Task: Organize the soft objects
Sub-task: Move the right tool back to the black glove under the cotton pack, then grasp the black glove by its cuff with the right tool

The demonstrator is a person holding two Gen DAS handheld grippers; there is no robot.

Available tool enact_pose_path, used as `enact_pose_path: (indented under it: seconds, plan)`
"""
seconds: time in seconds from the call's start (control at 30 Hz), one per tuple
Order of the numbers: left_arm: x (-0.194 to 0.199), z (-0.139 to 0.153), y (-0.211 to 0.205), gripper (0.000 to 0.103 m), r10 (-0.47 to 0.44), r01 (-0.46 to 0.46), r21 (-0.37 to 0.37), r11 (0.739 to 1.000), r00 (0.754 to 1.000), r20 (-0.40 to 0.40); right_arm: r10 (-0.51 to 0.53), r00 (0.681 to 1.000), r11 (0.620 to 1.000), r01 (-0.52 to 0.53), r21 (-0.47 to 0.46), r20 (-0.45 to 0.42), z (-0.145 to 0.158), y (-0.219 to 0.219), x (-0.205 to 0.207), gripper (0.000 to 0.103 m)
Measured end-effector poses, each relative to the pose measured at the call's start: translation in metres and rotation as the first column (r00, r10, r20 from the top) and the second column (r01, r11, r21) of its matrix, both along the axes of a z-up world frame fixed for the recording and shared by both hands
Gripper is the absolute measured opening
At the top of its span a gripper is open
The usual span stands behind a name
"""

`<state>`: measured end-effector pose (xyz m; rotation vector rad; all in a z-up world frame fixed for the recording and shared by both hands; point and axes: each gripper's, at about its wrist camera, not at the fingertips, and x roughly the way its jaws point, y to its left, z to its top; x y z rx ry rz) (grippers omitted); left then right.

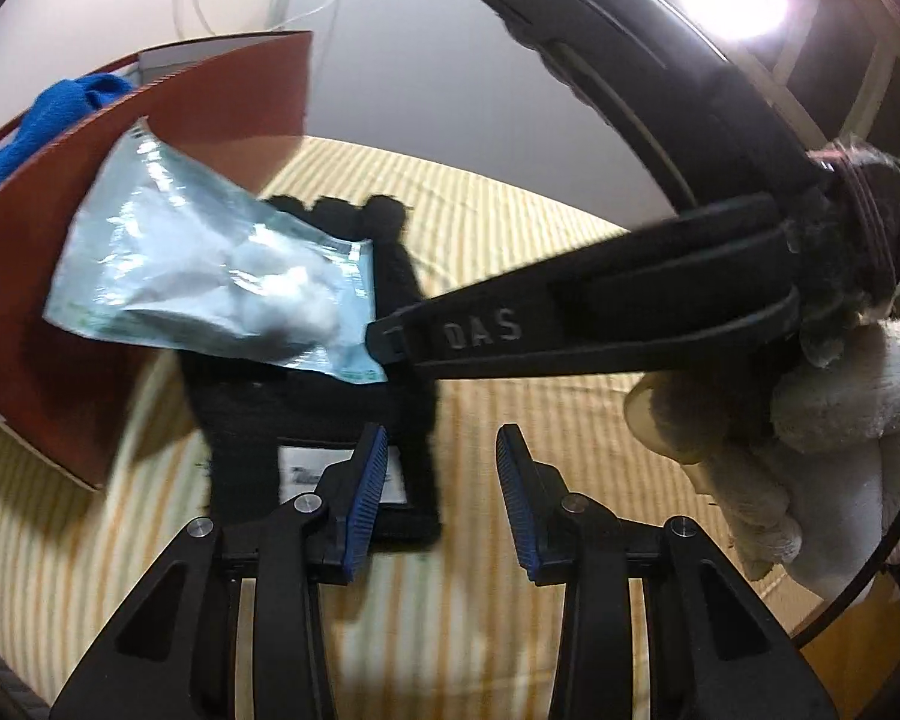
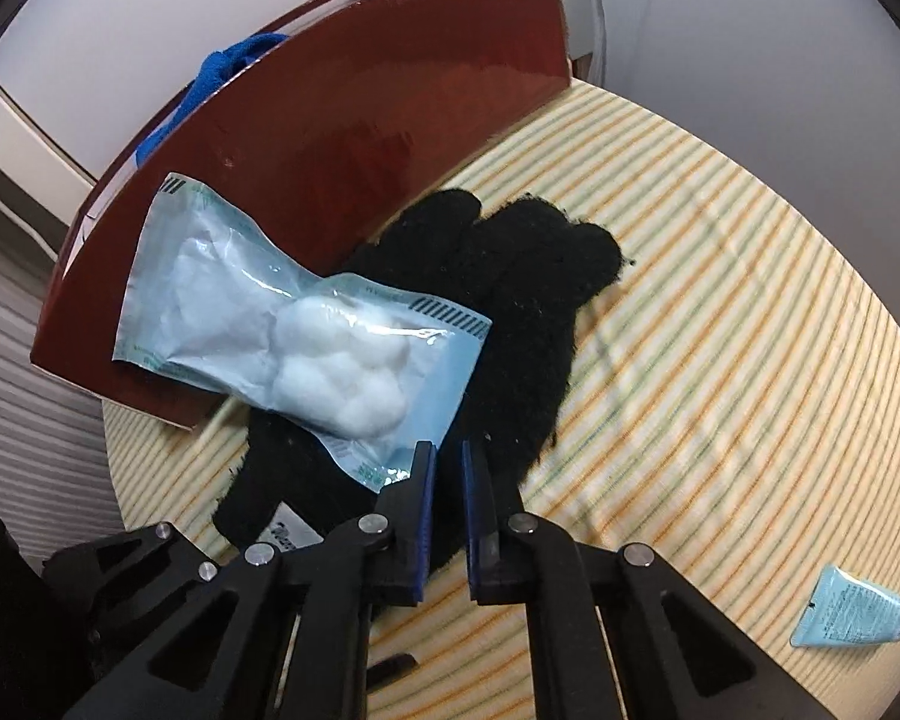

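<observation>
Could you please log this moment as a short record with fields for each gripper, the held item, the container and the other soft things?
right gripper: shut on the corner of the cotton ball pouch
left gripper: open, holding nothing
pouch position: lifted over the black glove, in front of the brown box
box contents: blue cloth showing
also present: plush toy, small tube
surface: striped cloth

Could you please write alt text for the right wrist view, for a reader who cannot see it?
The right gripper pinches the corner of a pack of cotton balls above a black glove on a striped cloth, beside a brown box holding something blue.
</observation>
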<state>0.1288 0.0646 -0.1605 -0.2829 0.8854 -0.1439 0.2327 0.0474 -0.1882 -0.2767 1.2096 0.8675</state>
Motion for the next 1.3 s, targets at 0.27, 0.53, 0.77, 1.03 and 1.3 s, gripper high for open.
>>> enact_pose_path:
  seconds: [0.27,0.53,0.77,1.03,1.3]
  plan:
    - [0.002,-0.003,-0.012,0.036,-0.021,0.021,-0.029,0.999,1.000,-0.008,-0.007,1.000,0.999,0.007,-0.032,-0.005,0.002,-0.012,0.001,0.004]
    - [-0.004,-0.004,-0.031,0.035,-0.073,0.073,-0.021,0.997,0.997,-0.014,-0.078,0.996,0.996,0.080,0.038,-0.044,0.005,-0.044,0.014,0.014]
    - [-0.039,0.025,-0.009,0.040,0.008,-0.021,0.123,0.992,0.994,0.106,-0.101,0.979,0.965,0.140,0.224,-0.174,0.003,-0.061,0.016,0.026]
    - [-0.025,0.007,0.029,0.062,0.083,-0.087,0.132,0.987,0.996,0.041,-0.078,0.975,0.966,0.126,0.228,-0.209,-0.003,-0.048,0.000,0.029]
    - [-0.009,-0.012,0.026,0.063,0.079,-0.078,0.119,0.990,0.997,-0.002,-0.120,0.967,0.958,0.172,0.229,-0.226,-0.011,-0.039,-0.003,0.029]
